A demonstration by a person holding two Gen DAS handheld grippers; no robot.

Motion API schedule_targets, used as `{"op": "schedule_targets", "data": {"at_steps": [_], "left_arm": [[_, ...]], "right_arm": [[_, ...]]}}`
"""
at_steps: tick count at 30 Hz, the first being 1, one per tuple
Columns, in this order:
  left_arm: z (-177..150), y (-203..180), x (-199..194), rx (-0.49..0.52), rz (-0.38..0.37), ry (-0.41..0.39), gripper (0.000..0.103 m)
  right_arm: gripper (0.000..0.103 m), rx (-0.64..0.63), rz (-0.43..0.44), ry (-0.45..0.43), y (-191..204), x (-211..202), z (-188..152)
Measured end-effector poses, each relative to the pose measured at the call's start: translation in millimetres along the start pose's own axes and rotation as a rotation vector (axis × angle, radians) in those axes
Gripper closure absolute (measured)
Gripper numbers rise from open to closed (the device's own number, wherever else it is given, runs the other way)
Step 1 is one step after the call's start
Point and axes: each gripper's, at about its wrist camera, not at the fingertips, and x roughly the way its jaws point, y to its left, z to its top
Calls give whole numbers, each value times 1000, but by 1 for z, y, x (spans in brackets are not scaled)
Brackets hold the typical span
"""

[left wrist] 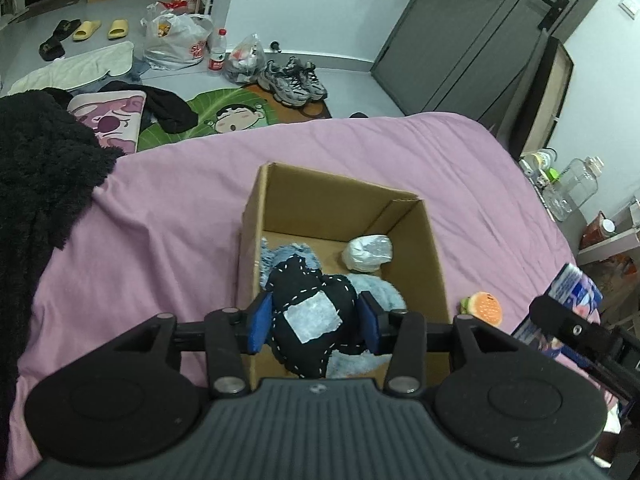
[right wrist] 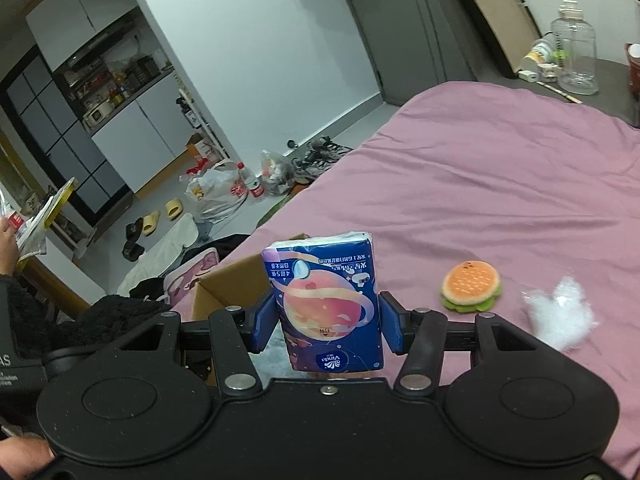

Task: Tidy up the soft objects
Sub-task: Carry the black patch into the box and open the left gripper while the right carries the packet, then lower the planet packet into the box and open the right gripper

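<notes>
Left tongs (left wrist: 316,322) grip a black stitched toy (left wrist: 310,312) directly above the box (left wrist: 340,208); right tongs (right wrist: 326,322), beside it, clasp an upright tissue pack (right wrist: 326,300).

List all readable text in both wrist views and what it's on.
"Vinda": logo, upside down, on the blue tissue pack clamped in the right gripper.
Chinese print along the pack's top edge: too small to read.
Red print on the white plastic bag on the floor: blurred.
Water bottle label: unreadable.
Black plush in the left gripper: blank patch.
</notes>
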Motion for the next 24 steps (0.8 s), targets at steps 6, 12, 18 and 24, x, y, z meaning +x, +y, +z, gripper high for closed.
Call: {"op": "schedule_targets", "data": {"at_steps": [6,12,18,24], "left_arm": [[9,9,8,-21,-5,17,41],[19,18,12,-33,12,18,40],[25,27,13,-51,28,27,39],[25,26,5,-46,30,21,39]], "right_arm": [[51,-24,25,38,17,24,4],[51,-42,48,66,33,39,3],[50,-41,63,72,40,45,2],[33,-35,174,-3,46,31,6]]}}
